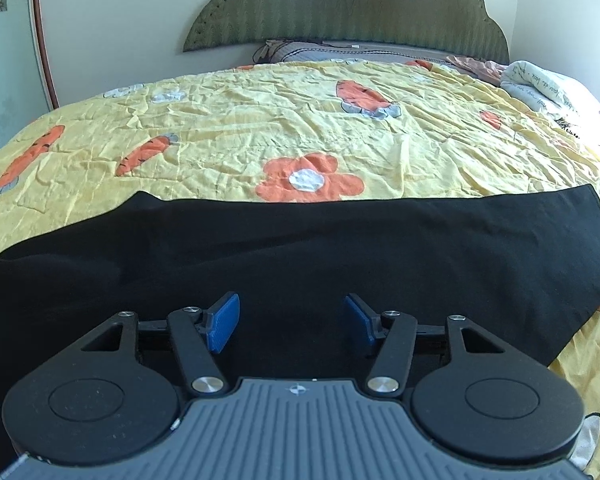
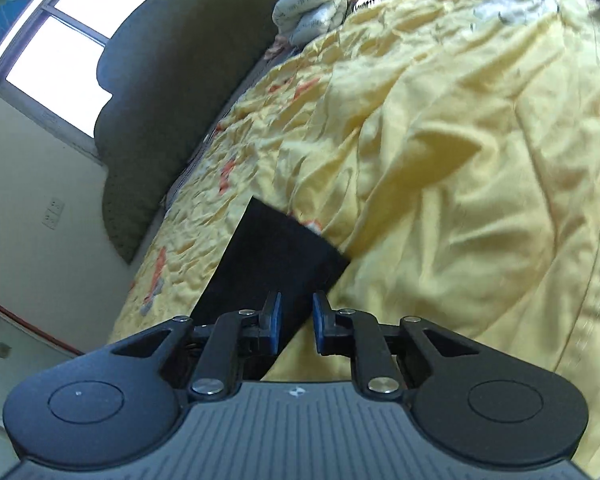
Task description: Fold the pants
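Note:
The black pants point(image 1: 284, 256) lie flat across the near part of a bed with a yellow flowered cover point(image 1: 260, 120). My left gripper point(image 1: 291, 312) is open, its blue pads point(image 1: 224, 322) spread wide just above the pants' near part, holding nothing. In the right wrist view, tilted sideways, one straight end of the pants point(image 2: 268, 256) shows on the yellow cover point(image 2: 460, 200). My right gripper point(image 2: 297, 312) hovers over that end's edge with a narrow gap between its blue pads point(image 2: 275, 320); nothing is between them.
A green padded headboard point(image 1: 348, 12) stands at the far end of the bed with pillows point(image 1: 340, 54) below it. A white printed quilt point(image 1: 540, 88) is bunched at the far right. A window point(image 2: 64, 44) is beside the headboard.

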